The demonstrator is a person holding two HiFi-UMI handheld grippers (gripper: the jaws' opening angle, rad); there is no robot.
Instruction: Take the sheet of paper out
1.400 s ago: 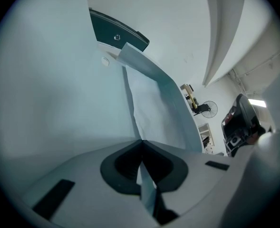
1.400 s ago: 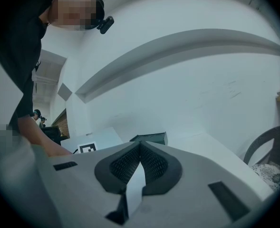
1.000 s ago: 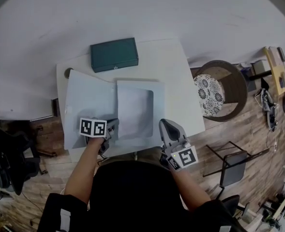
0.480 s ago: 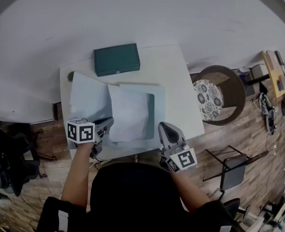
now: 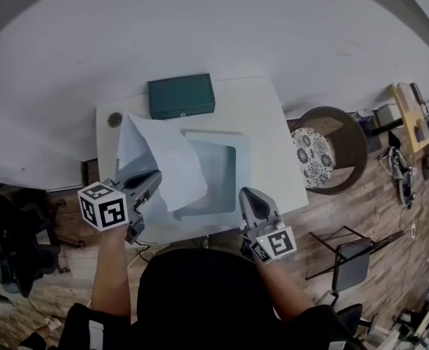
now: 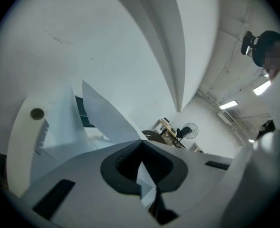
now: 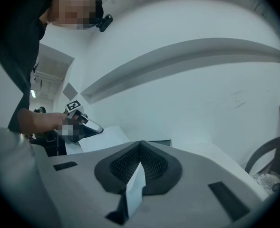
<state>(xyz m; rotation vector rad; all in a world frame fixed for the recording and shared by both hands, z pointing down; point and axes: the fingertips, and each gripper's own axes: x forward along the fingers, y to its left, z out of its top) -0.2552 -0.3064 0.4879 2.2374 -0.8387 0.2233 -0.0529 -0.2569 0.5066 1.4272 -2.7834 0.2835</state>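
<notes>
A white sheet of paper [image 5: 172, 165] hangs raised and tilted over the left half of the table [image 5: 269, 126]. My left gripper [image 5: 150, 181] is shut on its near lower corner, and a sliver of the paper [image 6: 147, 184] shows between the jaws. The pale blue folder [image 5: 225, 168] lies open on the table, its windowed pocket showing blue inside and its left flap [image 5: 129, 150] standing up behind the sheet. At the folder's near right edge my right gripper [image 5: 248, 197] is shut on it, with a strip of the folder [image 7: 135, 186] pinched between the pads. The left gripper [image 7: 98, 128] also shows in the right gripper view.
A dark green box [image 5: 181, 96] lies at the table's back edge. A small round dark thing [image 5: 115, 119] sits at the back left corner. A round wicker chair [image 5: 349, 133] with a patterned cushion stands right of the table, a metal stool [image 5: 352, 250] nearer me.
My left gripper rose and drew leftward with the sheet, pulling it up out of the folder's pocket. The right gripper stayed at the folder's near edge.
</notes>
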